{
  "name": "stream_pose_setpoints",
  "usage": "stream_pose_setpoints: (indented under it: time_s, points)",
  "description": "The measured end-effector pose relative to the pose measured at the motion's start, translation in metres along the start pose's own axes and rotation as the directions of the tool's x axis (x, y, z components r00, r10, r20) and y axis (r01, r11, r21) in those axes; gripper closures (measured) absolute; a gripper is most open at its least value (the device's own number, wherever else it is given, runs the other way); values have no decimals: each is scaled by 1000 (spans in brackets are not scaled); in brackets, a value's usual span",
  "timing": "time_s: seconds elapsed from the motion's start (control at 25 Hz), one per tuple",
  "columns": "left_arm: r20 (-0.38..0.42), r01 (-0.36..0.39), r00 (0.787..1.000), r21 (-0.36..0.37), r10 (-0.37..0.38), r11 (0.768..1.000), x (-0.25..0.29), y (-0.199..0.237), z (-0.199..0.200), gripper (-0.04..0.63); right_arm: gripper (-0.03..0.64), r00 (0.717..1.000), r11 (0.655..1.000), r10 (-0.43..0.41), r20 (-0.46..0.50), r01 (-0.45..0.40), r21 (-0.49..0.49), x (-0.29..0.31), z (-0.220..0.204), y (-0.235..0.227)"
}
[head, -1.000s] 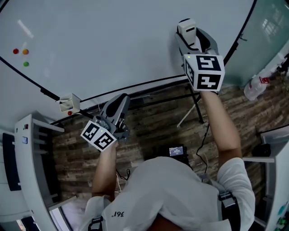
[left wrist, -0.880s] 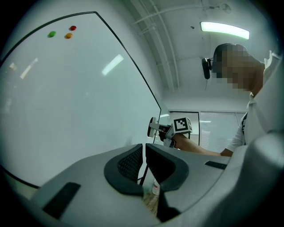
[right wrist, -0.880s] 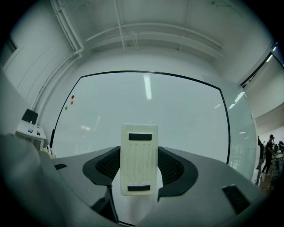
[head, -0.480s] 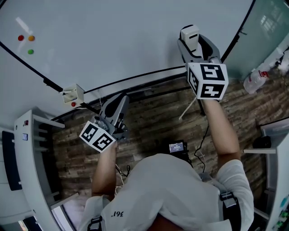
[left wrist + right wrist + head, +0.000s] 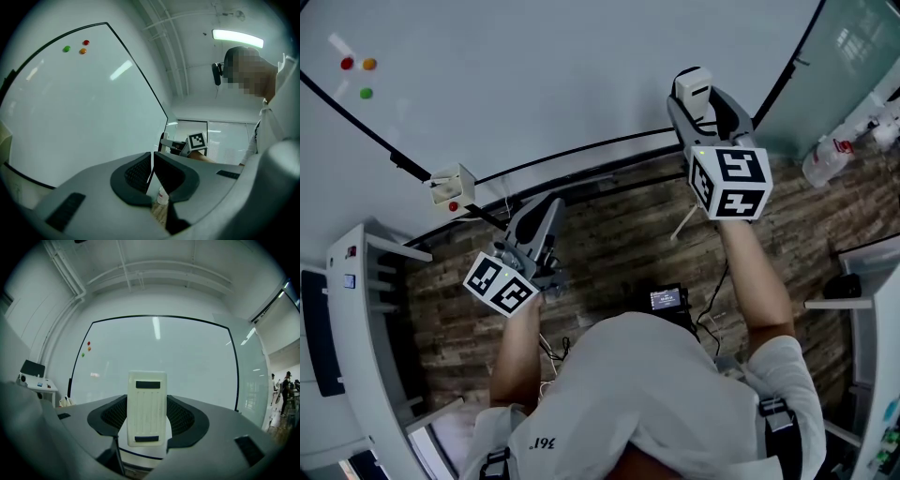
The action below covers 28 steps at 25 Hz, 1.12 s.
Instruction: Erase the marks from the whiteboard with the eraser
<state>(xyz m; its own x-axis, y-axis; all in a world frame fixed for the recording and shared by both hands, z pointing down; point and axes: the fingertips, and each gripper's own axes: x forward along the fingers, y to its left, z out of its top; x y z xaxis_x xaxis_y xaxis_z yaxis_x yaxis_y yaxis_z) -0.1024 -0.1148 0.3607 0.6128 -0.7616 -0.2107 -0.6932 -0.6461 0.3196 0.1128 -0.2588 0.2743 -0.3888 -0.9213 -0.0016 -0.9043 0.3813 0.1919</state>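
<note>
The whiteboard [image 5: 534,75] fills the top of the head view, and I see no pen marks on it in any view. Red, orange and green magnets [image 5: 356,73] sit near its upper left. My right gripper [image 5: 692,80] is shut on a white eraser [image 5: 692,89], held up in front of the board's lower right part. In the right gripper view the eraser [image 5: 147,408] stands upright between the jaws, facing the whiteboard [image 5: 187,362]. My left gripper [image 5: 546,208] hangs lower, below the board's bottom edge, jaws together with nothing between them [image 5: 152,171].
A small white box with a red button [image 5: 450,189] sits by the board's lower frame. A spray bottle [image 5: 827,161] stands at the right on the wooden floor [image 5: 609,253]. A white cabinet [image 5: 356,319] is at the left. A stand leg [image 5: 694,220] slants under the board.
The right gripper with the eraser has come down toward the board's lower edge. The left gripper has barely moved. The head view has shifted a little.
</note>
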Motion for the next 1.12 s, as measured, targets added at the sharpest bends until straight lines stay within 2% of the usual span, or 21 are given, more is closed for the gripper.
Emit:
stream_pose_setpoints:
  time_s: [1.12]
  points:
    - [-18,32,999,-84,-34,996,-20,-26,-31,576,345,991,986,73,-115,-54,158,-63,-70,36]
